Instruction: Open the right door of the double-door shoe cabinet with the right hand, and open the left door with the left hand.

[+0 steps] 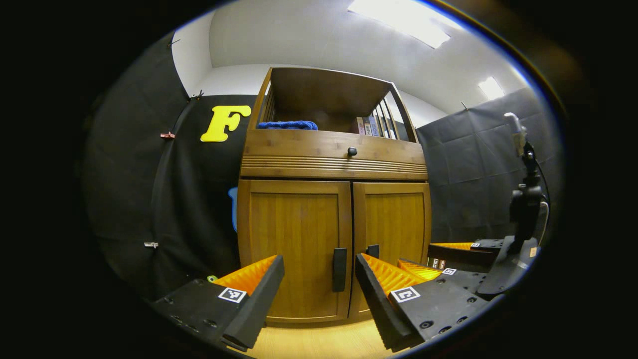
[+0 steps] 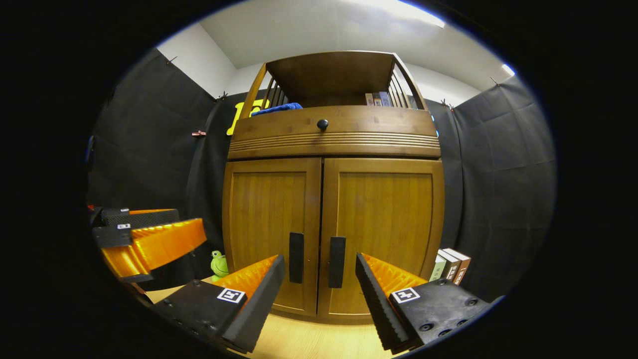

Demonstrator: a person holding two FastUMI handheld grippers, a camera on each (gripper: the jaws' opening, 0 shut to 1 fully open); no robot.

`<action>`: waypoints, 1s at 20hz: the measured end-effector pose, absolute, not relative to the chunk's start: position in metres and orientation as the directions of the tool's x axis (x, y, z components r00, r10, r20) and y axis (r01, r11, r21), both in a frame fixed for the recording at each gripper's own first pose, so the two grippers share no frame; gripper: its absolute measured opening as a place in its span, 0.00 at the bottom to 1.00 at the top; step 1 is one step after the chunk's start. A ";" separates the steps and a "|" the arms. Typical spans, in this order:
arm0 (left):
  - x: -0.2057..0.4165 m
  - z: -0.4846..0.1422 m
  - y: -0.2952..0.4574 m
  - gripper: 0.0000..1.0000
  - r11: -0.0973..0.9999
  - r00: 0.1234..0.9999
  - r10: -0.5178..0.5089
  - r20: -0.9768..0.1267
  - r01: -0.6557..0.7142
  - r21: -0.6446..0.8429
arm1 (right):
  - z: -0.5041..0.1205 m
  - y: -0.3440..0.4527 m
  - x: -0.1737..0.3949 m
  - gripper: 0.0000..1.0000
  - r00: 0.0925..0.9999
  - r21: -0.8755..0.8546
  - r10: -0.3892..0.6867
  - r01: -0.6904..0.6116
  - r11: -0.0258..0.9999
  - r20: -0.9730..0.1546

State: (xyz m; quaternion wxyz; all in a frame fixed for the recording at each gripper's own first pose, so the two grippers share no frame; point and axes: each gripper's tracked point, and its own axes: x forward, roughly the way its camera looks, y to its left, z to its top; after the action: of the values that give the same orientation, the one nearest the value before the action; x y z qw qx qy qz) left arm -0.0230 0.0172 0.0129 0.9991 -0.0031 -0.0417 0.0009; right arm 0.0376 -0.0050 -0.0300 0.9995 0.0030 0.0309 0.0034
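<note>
A wooden shoe cabinet [image 1: 334,164] [image 2: 331,144] stands ahead with both doors shut. The left door [image 1: 294,239] [image 2: 269,224] carries a black vertical handle [image 1: 339,269] [image 2: 296,257]. The right door [image 1: 396,224] [image 2: 386,224] has its own handle [image 1: 372,251] [image 2: 337,269]. My left gripper [image 1: 319,299] is open, short of the cabinet, its fingers framing the left handle. My right gripper [image 2: 319,299] is open too, short of the doors, with both handles between its fingers. The right gripper [image 1: 463,254] also appears at the right of the left gripper view, and the left gripper [image 2: 144,239] at the left of the right gripper view.
A drawer with a round black knob [image 1: 352,151] [image 2: 322,124] sits above the doors. The open shelf on top holds a blue cloth [image 1: 287,125] and books [image 1: 371,127]. A green toy [image 2: 218,265] and several books [image 2: 449,266] stand on the light wooden floor [image 2: 309,339] beside the cabinet.
</note>
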 end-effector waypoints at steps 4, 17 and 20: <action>-0.031 0.017 0.031 0.89 0.999 0.994 0.031 0.104 -0.029 -0.016 | -0.045 -0.007 0.062 0.89 0.996 -0.014 -0.012 0.010 1.000 -0.085; -0.050 0.005 0.063 0.89 0.996 0.991 0.086 0.101 -0.085 -0.015 | -0.091 -0.022 0.143 0.86 0.989 -0.029 -0.098 0.095 0.995 -0.111; -0.052 0.003 0.071 0.89 0.995 0.990 0.100 0.096 -0.099 -0.018 | -0.097 -0.026 0.153 0.87 0.987 -0.034 -0.111 0.108 0.994 -0.114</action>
State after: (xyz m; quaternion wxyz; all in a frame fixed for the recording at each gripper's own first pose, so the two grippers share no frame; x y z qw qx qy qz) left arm -0.0524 0.0711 0.0029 0.9976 -0.0065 -0.0485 0.0499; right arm 0.1529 -0.0262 -0.0971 0.9967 -0.0141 0.0578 -0.0549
